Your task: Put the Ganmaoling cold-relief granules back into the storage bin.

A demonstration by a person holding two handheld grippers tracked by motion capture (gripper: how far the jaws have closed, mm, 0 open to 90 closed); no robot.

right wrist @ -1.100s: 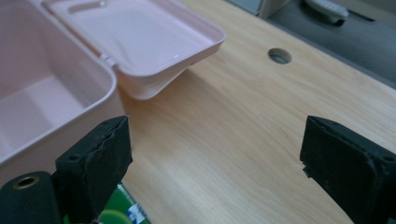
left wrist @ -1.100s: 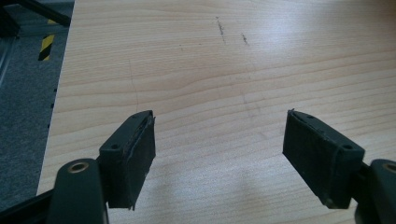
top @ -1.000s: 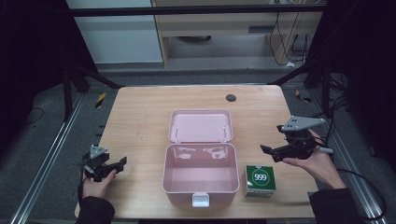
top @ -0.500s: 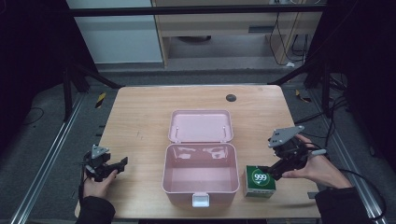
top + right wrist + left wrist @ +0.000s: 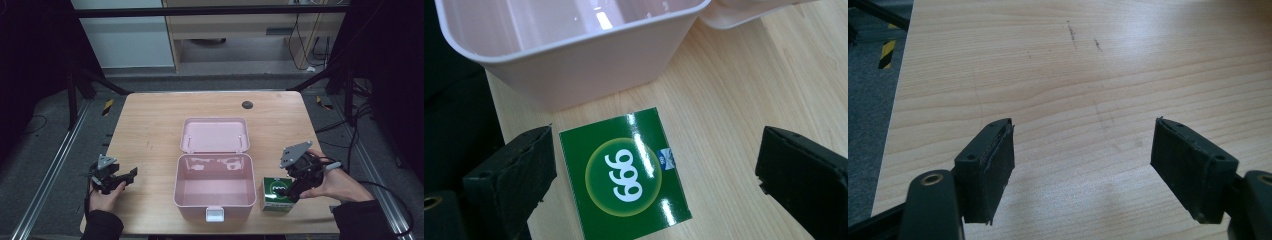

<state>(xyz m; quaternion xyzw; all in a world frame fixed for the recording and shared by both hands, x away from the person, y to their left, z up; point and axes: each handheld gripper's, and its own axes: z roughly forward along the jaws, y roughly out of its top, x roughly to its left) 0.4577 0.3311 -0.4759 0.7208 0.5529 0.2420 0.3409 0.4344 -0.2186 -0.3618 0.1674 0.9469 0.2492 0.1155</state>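
An open pink plastic box (image 5: 214,194) stands in the middle of the wooden table, its lid (image 5: 215,135) lying flat behind it and its inside empty. A green carton marked 999 (image 5: 276,195) lies just to the right of the box. My right gripper (image 5: 291,191) hangs open over the carton. In the right gripper view the carton (image 5: 624,172) lies between the spread jaws, nearer the left one, with the box's wall (image 5: 574,75) just beyond. At the table's left front my left gripper (image 5: 129,176) is open over bare wood (image 5: 1083,75), with nothing between its jaws.
A small dark round spot (image 5: 247,104) marks the table's far side. The table's left edge (image 5: 898,100) drops to grey floor with a yellow-black striped strip (image 5: 887,53). Metal rails run along both sides of the table.
My right gripper has come down and leftward from beside the table's right edge to just over the green carton. The left gripper has stayed put.
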